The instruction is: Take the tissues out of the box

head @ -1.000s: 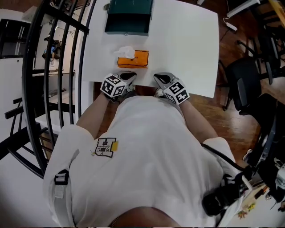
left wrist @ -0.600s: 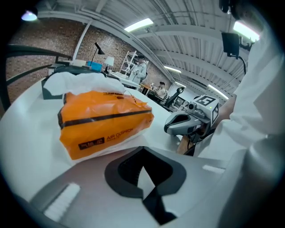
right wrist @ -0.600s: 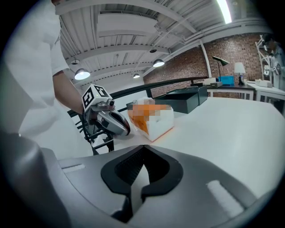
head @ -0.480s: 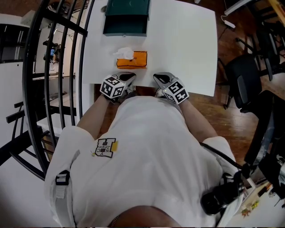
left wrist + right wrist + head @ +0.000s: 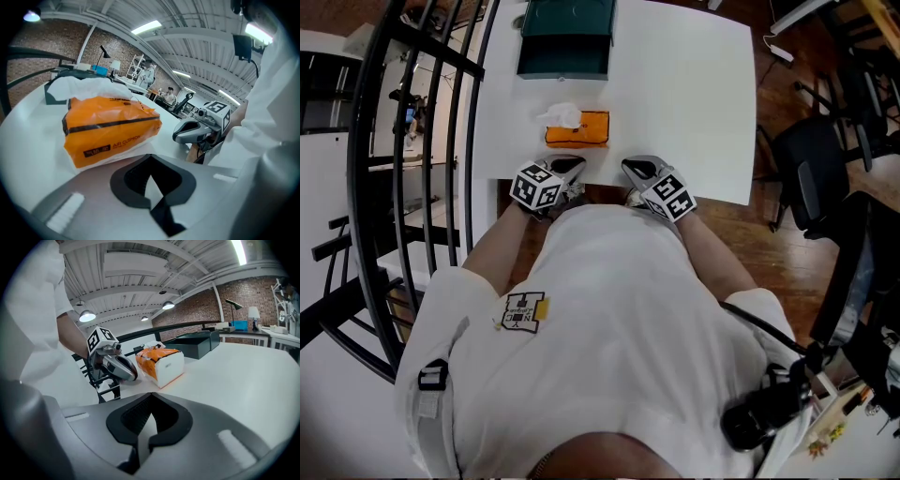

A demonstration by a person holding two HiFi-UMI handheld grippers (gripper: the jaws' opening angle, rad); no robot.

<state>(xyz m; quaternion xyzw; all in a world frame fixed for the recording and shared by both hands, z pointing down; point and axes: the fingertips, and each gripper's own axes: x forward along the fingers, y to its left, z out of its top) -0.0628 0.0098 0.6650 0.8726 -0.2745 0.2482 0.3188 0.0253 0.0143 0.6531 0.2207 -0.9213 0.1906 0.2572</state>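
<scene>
Nearest to me is the white shirt (image 5: 609, 319) of the person carrying the rig. Just past it, both tools sit at the near edge of the white rectangular table (image 5: 694, 94). The left gripper (image 5: 565, 169) and the right gripper (image 5: 639, 171) point in towards each other, a little apart. On both, the fingers are pressed together with nothing between them. I read this as a parked, ready stance, with the task not yet begun.

Just beyond the left gripper lies what I am after: a soft orange plastic tissue pack (image 5: 577, 128), flat on the table. A crumpled white tissue (image 5: 561, 115) stands up out of its top, towards the left end. That loose tuft is the obvious thing to pinch. The pack looks light, so I would expect it to lift unless the other tool pins it down.

Further back, near the far edge, is a dark green open box (image 5: 567, 37), well apart from the pack. The rest of the tabletop is plain, matte and bare.

A black metal railing (image 5: 412, 141) curves past on the left. A black office chair (image 5: 811, 173) stands on the brown wooden floor (image 5: 787, 253) to the right. The gripper views show brick walls and strip lights overhead.
</scene>
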